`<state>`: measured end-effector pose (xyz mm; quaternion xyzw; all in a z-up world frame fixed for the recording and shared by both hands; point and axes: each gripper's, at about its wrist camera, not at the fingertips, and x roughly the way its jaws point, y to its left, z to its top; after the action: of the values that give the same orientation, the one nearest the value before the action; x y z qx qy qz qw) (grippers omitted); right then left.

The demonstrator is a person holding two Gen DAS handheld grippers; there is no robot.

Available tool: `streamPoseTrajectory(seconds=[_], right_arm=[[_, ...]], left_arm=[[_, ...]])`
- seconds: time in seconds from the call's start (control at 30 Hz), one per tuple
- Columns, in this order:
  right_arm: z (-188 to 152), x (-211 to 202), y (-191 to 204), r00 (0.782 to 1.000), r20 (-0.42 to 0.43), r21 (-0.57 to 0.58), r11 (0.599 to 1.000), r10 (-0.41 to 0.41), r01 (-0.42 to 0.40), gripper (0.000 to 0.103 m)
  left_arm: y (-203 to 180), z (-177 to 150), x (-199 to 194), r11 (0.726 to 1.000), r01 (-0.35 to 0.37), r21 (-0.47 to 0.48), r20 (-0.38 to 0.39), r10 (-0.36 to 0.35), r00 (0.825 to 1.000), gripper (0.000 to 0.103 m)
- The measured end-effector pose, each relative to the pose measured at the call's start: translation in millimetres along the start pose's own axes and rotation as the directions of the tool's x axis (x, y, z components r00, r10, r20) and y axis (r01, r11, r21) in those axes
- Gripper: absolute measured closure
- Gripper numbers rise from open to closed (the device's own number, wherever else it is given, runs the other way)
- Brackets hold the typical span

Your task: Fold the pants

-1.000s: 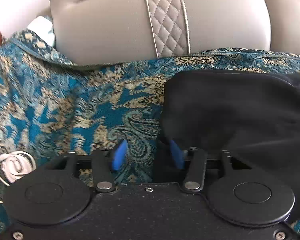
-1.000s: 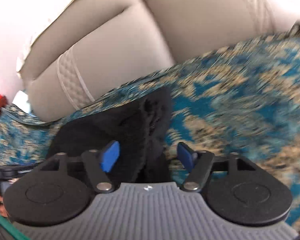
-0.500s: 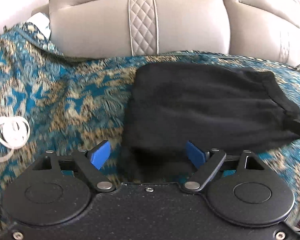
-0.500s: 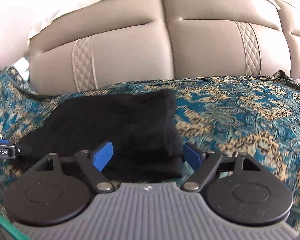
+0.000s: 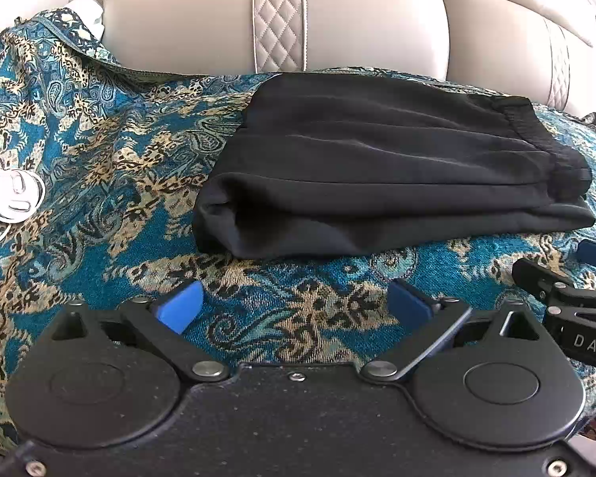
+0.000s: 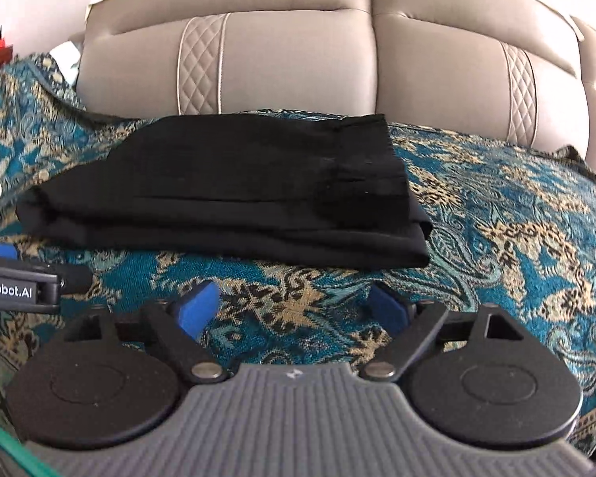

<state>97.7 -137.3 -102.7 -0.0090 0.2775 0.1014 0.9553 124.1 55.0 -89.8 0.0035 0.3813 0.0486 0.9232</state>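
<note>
Likely handling as soft, light, limp cloth, sagging wherever unsupported and a little slippery by its faint sheen; best taken by pinching through all layers at a near corner or along the thick gathered waistband, not at a single loose edge. Lying ahead of both sets of fingertips, apart from them: black pants [image 5: 389,167] folded into a compact layered rectangle on the patterned blue spread [image 5: 99,167], waistband on the right, rounded fold on the left. Left gripper [image 5: 294,306] hovering with fingers spread, pinching nothing. Right gripper [image 6: 294,306] likewise spread, holding nothing, the fold ahead and slightly left.
</note>
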Motion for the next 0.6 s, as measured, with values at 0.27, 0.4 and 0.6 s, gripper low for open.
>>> streamPoseTrajectory(seconds=[0.27,0.4,0.6], right_arm=[[3.0,7.9,2.3,1.000,-0.011,0.003,1.000,-0.020,0.020,0.006],[3.4,8.9,1.7,1.000,-0.017,0.005,1.000,-0.017,0.017,0.005],[4.3,10.1,0.4,1.000,-0.023,0.000,1.000,-0.006,0.006,0.003]], left_arm=[[3.7,2.4,3.4,1.000,0.018,-0.008,0.000,-0.018,1.000,0.000],[4.3,2.4,3.8,1.000,0.021,-0.006,0.002,-0.021,1.000,0.000],[3.7,2.3,4.0,1.000,0.019,-0.008,0.000,-0.019,1.000,0.000]])
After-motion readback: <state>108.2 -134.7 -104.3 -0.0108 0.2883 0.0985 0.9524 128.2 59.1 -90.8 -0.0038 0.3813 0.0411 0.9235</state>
